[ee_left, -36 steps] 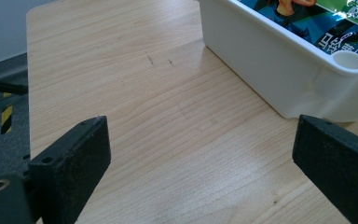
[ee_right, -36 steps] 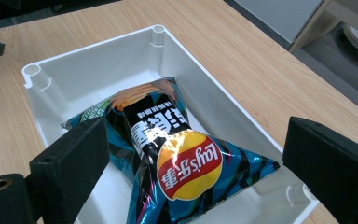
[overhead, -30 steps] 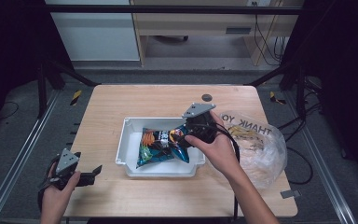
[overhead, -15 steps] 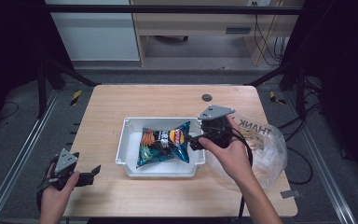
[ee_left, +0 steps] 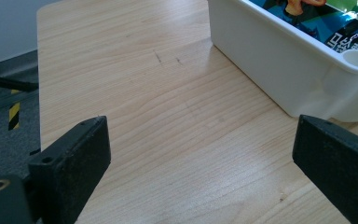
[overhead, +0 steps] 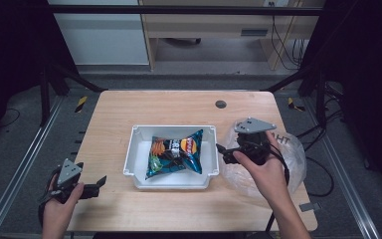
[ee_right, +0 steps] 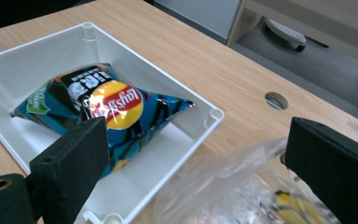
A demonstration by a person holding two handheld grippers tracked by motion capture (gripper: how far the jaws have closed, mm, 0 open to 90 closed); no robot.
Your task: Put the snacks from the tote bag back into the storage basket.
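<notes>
Pulling back from the white bin [overhead: 139, 172], the right gripper [overhead: 222, 151] is now hovering spread and empty over the plastic bag [overhead: 288, 164]. The chip bag [overhead: 176, 152] is lying in the bin, and the left gripper [overhead: 99, 183] is staying spread at the table's [overhead: 179, 107] near corner

Chip bag [ee_left: 335, 18] and white bin [ee_left: 279, 60], cut by frame edge

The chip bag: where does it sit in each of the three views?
High view: chip bag lies mid-frame inside the white tray.
Left gripper view: a strip of the chip bag shows at top right, above the tray wall.
Right gripper view: chip bag left of centre, in the tray.
Shared landmark: the white tray.
</notes>
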